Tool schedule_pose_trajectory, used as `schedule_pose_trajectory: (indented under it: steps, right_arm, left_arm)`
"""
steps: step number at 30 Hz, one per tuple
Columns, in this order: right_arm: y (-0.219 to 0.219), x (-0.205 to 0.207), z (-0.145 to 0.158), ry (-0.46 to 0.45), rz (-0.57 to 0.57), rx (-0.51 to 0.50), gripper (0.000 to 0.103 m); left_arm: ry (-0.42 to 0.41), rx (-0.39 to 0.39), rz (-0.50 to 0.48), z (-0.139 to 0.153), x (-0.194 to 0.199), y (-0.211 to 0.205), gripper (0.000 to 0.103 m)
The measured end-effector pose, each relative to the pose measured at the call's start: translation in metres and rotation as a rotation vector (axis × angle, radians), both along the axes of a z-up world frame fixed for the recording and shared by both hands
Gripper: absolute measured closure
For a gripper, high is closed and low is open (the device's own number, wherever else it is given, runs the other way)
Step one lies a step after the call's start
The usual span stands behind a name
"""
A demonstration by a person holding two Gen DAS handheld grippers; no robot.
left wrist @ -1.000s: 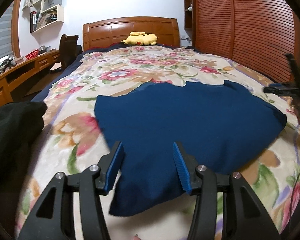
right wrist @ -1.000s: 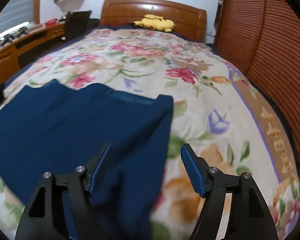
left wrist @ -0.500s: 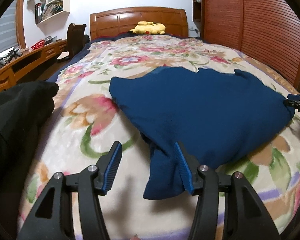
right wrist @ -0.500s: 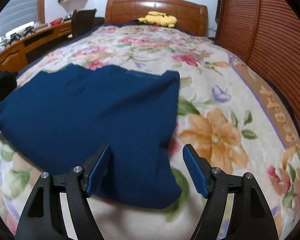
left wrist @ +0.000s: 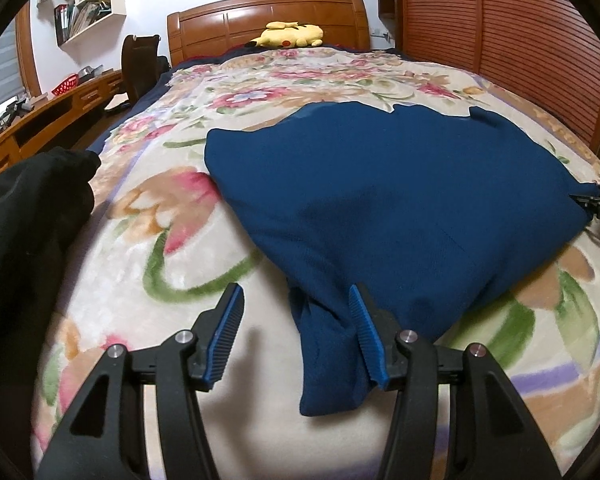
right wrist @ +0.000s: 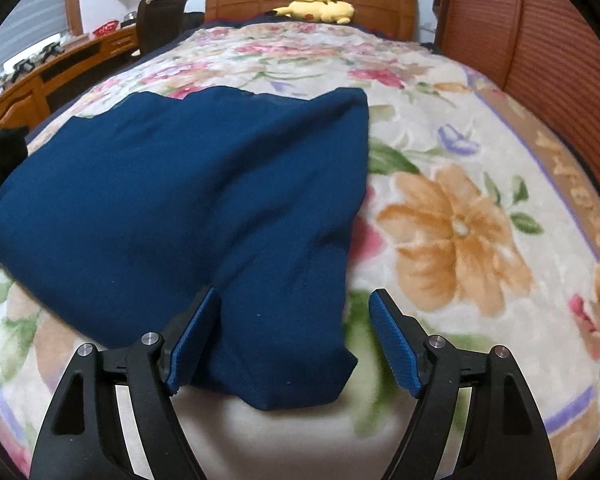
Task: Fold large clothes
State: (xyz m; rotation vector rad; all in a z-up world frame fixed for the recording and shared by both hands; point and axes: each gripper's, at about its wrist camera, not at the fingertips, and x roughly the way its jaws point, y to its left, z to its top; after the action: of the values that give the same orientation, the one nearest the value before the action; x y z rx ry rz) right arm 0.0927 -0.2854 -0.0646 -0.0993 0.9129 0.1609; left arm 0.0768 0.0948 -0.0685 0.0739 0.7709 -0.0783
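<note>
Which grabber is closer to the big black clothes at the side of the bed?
Left. The left gripper hangs over the blue garment's near corner, with the black clothes just beside it. The right gripper is at the garment's opposite corner, farther away.

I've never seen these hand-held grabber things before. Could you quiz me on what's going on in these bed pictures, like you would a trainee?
1. True or false: the yellow plush toy lies on top of the blue garment.
2. What is the garment spread on: A) a wooden desk, B) a floral blanket, C) the floor?
3. Fill in: the jaws of the left gripper and the right gripper both stand ____, each around a near corner of the garment.

Key
1. False; the toy sits far off by the headboard.
2. B
3. open; neither gripper pinches the cloth.
</note>
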Motion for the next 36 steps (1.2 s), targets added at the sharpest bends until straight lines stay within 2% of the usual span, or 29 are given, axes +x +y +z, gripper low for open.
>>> schedule_pose_trajectory:
  steps: [6, 9, 12, 14, 15, 17, 19, 22, 25, 36]
  right_arm:
    - [-0.004, 0.004, -0.006, 0.039, 0.017, 0.059, 0.027]
    - [-0.001, 0.003, -0.007, 0.047, 0.044, 0.073, 0.038]
    - [0.004, 0.002, -0.007, 0.051, 0.078, 0.082, 0.055]
    - [0.007, -0.001, -0.007, 0.047, 0.093, 0.08, 0.057]
    - [0.007, 0.0, -0.007, 0.048, 0.097, 0.085, 0.058]
    - [0.003, 0.001, -0.006, 0.056, 0.102, 0.124, 0.062]
    - [0.001, -0.001, -0.004, 0.056, 0.11, 0.139, 0.071]
    - [0.005, -0.005, 0.0, 0.038, 0.123, 0.12, 0.079]
    - [0.008, -0.01, 0.008, 0.0, 0.127, 0.085, 0.087]
    - [0.007, -0.035, 0.049, -0.099, 0.169, 0.042, 0.091]
  left_arm:
    - [0.032, -0.035, -0.009, -0.005, 0.006, 0.003, 0.049]
    - [0.038, -0.043, -0.014, -0.005, 0.007, 0.003, 0.049]
    - [0.029, -0.045, -0.015, -0.004, 0.006, 0.002, 0.05]
    - [0.019, -0.04, -0.025, -0.003, 0.004, 0.001, 0.057]
    - [0.019, -0.038, -0.039, -0.003, 0.003, -0.001, 0.064]
    - [0.02, -0.029, -0.058, -0.003, 0.003, -0.004, 0.071]
    - [0.02, -0.015, -0.069, -0.003, 0.001, -0.008, 0.082]
    - [0.008, 0.014, -0.073, 0.0, -0.003, -0.014, 0.093]
    - [-0.006, 0.015, -0.063, 0.006, -0.008, -0.014, 0.098]
    - [-0.078, -0.006, -0.045, 0.036, -0.05, -0.013, 0.102]
